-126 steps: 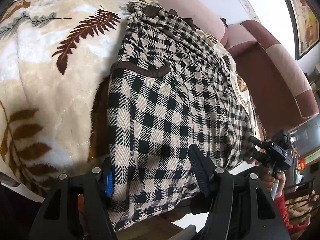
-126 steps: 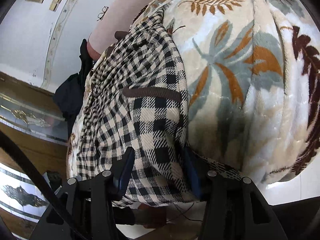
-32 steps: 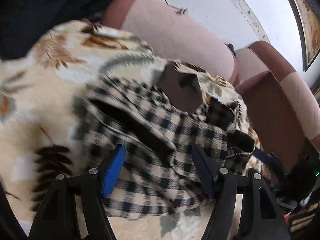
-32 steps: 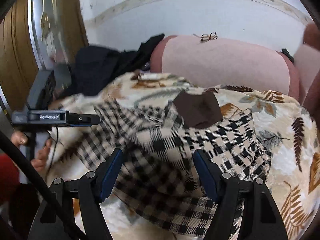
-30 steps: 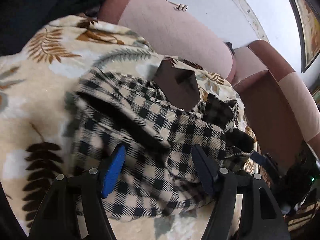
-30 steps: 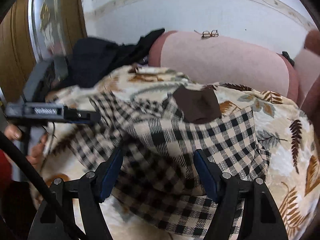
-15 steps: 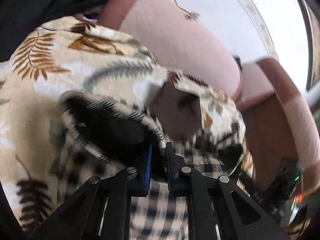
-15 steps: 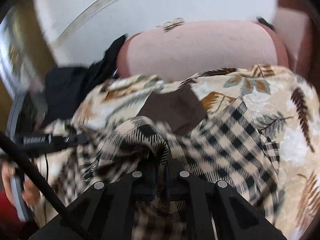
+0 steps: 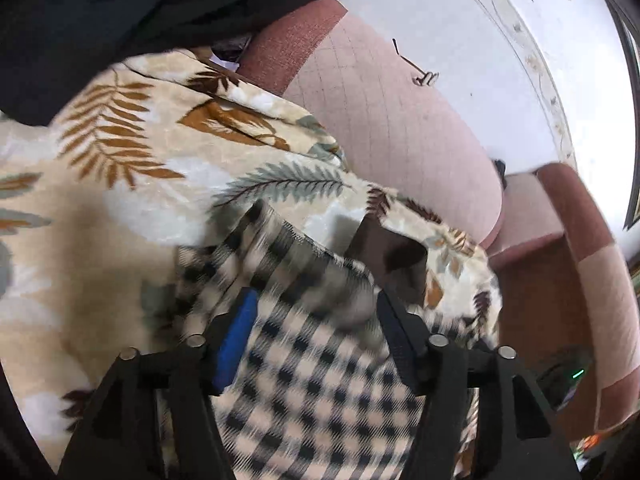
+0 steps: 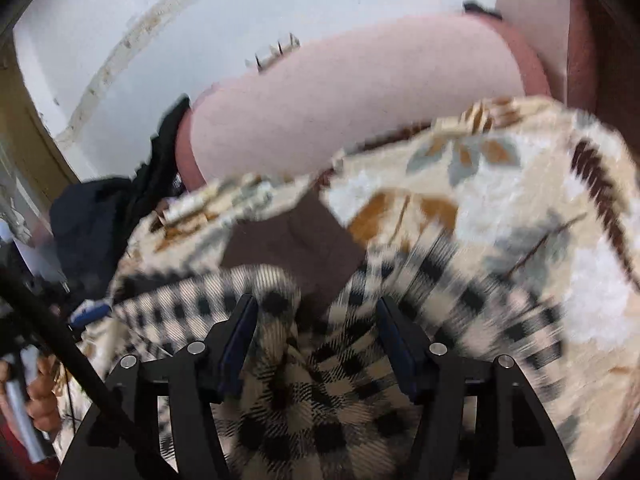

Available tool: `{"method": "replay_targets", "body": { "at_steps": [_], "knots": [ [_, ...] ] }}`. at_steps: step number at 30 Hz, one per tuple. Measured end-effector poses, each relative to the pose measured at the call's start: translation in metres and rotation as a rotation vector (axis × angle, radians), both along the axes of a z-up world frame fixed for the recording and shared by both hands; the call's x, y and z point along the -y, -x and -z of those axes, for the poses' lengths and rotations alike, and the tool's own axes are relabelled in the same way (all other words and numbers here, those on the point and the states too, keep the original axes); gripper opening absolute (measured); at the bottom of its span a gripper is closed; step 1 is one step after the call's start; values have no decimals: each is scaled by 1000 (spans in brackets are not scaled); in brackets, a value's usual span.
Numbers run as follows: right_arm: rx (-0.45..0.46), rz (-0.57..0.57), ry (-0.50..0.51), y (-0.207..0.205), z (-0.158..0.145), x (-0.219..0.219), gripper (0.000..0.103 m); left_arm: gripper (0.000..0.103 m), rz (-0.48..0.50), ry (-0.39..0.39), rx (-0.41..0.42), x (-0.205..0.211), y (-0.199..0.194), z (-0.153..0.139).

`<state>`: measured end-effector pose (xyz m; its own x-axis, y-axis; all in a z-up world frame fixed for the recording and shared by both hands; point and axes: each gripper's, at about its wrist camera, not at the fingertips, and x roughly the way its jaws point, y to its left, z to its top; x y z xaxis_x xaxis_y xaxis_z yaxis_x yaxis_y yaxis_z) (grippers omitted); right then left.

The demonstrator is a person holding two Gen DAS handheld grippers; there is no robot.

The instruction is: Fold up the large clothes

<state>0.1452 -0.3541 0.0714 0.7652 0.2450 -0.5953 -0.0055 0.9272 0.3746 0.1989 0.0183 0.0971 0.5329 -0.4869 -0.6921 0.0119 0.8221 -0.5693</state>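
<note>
Black plastic frame on the left gripper (image 9: 314,322), silver screw heads at the joints, one finger faced with a bright blue pad (image 9: 235,338). Same black build and screws on the right gripper (image 10: 316,330), dark blue pads (image 10: 236,340), black cable (image 10: 60,348) alongside.

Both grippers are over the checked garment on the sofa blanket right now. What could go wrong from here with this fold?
1. The left gripper and right gripper are both opening with the checked garment between the jaws; released now, the raised fold may slump unevenly.
2. The garment is bunched in a ridge near the right gripper, so creases could be set in.
3. The leaf-print blanket beneath looks soft and rumpled; a low re-grip might pinch it too.
</note>
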Motion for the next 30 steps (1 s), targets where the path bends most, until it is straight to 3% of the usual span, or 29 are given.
{"method": "replay_targets", "body": {
  "at_steps": [3, 6, 10, 14, 15, 16, 17, 22, 24, 27, 29, 30],
  "knots": [
    [24, 51, 31, 21, -19, 32, 66, 64, 36, -99, 14, -3, 26, 2],
    [-36, 84, 50, 32, -10, 60, 66, 64, 47, -228, 13, -9, 55, 14],
    [-139, 64, 6, 30, 22, 73, 66, 64, 36, -271, -31, -20, 85, 42],
    [-148, 31, 17, 17, 37, 57, 65, 64, 51, -331, -77, -14, 88, 68],
    [-163, 15, 24, 13, 39, 50, 57, 64, 60, -350, -82, -12, 86, 71],
    [-179, 7, 24, 10, 42, 48, 13, 62, 68, -369, -83, -9, 85, 73],
    [-192, 9, 14, 9, 43, 46, 3, 62, 73, -384, -77, -7, 85, 74],
    [-120, 283, 87, 26, 16, 86, 3, 62, 89, -440, -48, -1, 90, 76],
    [-130, 325, 74, 31, 18, 99, 4, 62, 90, -448, -46, 2, 93, 75],
    [-124, 277, 18, 36, 21, 106, 21, 62, 89, -440, -45, 1, 96, 75],
    [-93, 276, -26, 49, 15, 115, 44, 62, 88, -422, -45, 0, 96, 75],
    [-89, 280, -31, 54, 13, 120, 47, 62, 90, -416, -46, -1, 96, 75]
  ]
}}
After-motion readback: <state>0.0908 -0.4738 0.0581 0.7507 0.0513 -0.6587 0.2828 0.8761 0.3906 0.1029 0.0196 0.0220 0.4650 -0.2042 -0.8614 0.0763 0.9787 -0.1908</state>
